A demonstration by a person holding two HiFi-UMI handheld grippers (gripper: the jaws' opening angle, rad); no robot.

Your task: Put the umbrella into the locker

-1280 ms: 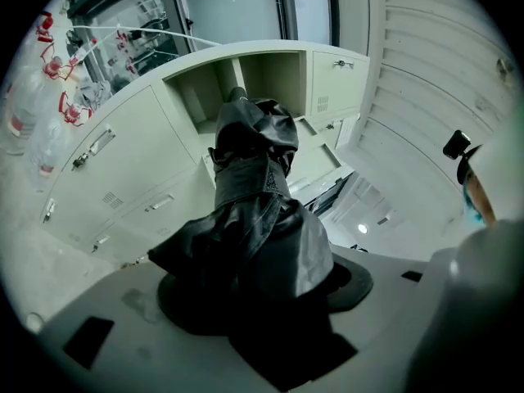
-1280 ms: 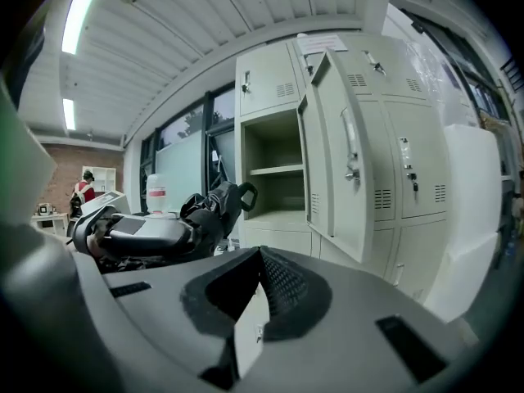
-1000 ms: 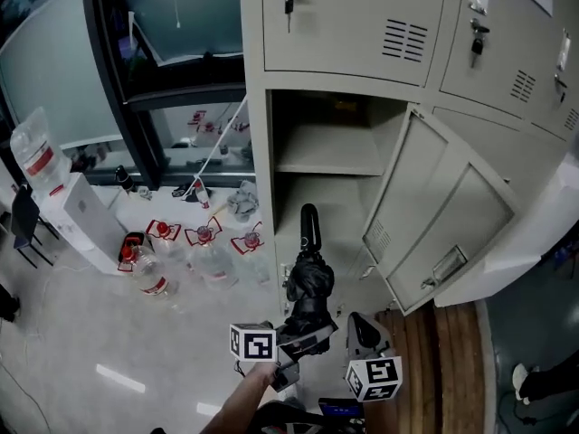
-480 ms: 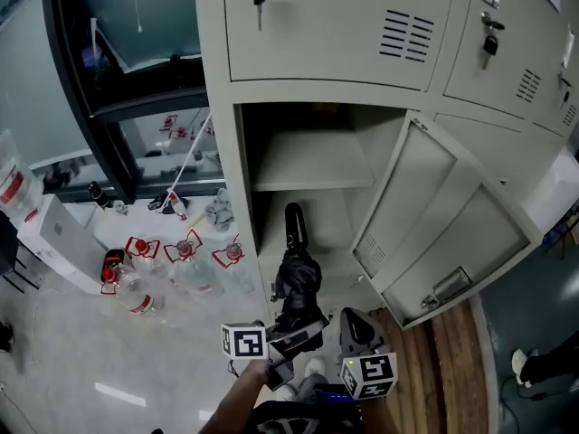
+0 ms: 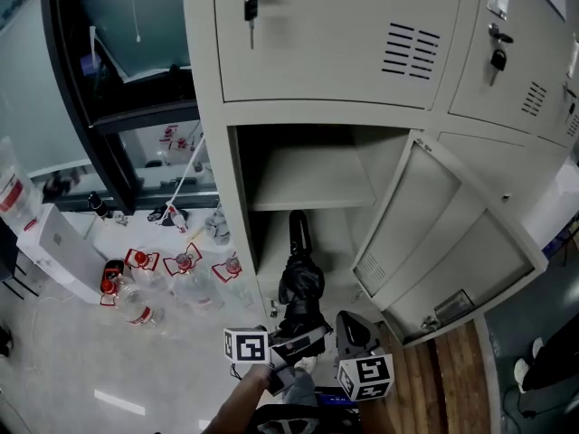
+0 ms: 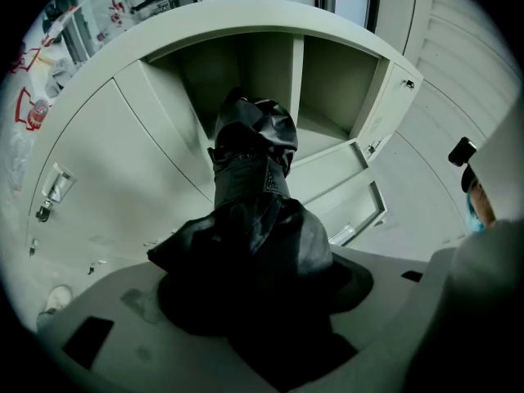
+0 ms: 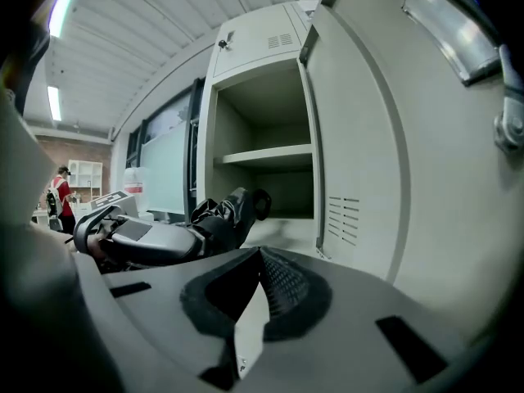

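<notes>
A folded black umbrella (image 5: 301, 283) points handle-first into the lower compartment of the open locker (image 5: 312, 242), under its shelf (image 5: 312, 179). My left gripper (image 5: 294, 337) is shut on the umbrella's canopy end. In the left gripper view the umbrella (image 6: 254, 211) fills the space between the jaws of the left gripper (image 6: 262, 301) and aims at the locker opening. My right gripper (image 5: 353, 333) hangs just right of it, shut and empty. The right gripper view shows the right gripper (image 7: 255, 289) with its jaws closed together, and the umbrella (image 7: 229, 215) to the left in front of the compartment.
The locker door (image 5: 434, 242) swings open to the right, close beside the right gripper. Closed lockers with keys (image 5: 251, 7) stand above. Several water bottles (image 5: 181, 274) lie on the floor at the left. A wooden strip (image 5: 452, 378) runs at the lower right.
The lockers have drawn nearer and the view has shifted left. The umbrella stays in the left gripper, and its handle end now reaches further into the lower compartment's opening.
</notes>
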